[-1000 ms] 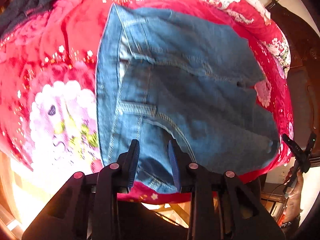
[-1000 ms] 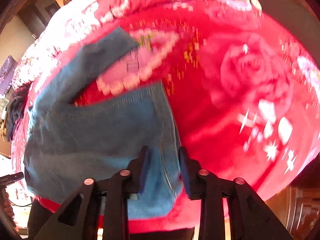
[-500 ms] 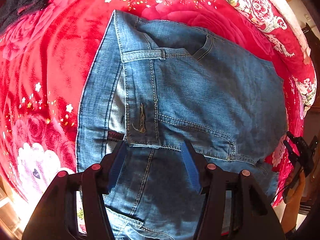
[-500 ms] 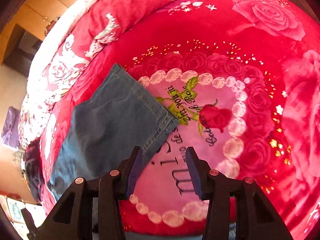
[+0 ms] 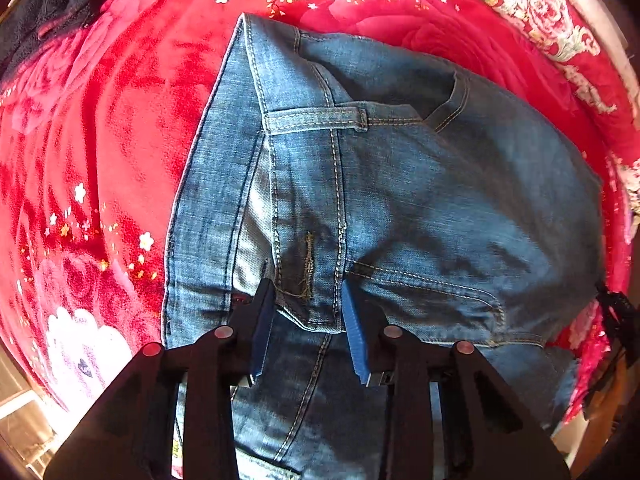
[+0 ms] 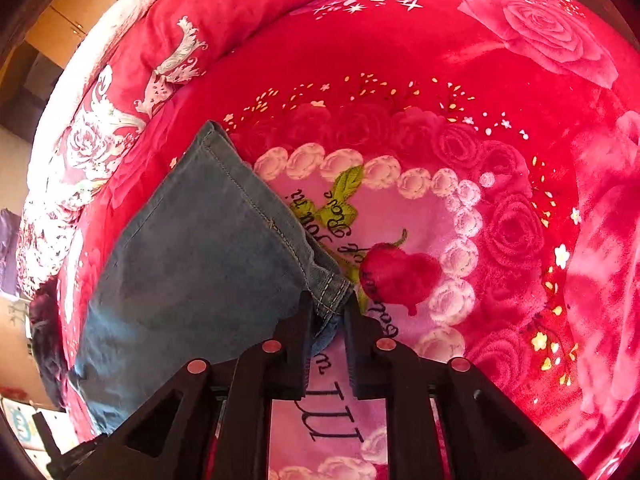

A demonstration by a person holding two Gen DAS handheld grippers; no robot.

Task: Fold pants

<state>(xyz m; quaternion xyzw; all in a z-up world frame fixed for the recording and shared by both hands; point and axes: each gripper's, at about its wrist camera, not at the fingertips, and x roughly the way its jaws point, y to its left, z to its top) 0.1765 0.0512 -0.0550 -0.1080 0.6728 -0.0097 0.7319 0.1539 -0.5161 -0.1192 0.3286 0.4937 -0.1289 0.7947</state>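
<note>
At the bottom of the right wrist view, the right gripper [image 6: 327, 312] pinches the jeans' [image 6: 192, 264] hem corner. In the other, the left gripper [image 5: 308, 300] straddles the waistband [image 5: 308, 216], apparently not yet gripping. Beyond spreads the red rose blanket [image 6: 520, 60].

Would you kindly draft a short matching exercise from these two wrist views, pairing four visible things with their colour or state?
Things:
1. jeans
2. blanket
3. left gripper
4. right gripper

States:
A. red, with roses and a heart print
B. blue denim, lying on the bed
C. fingers closed on the hem corner
D. fingers apart, straddling the waistband flap

Pairs: 1-B, 2-A, 3-D, 4-C
</note>
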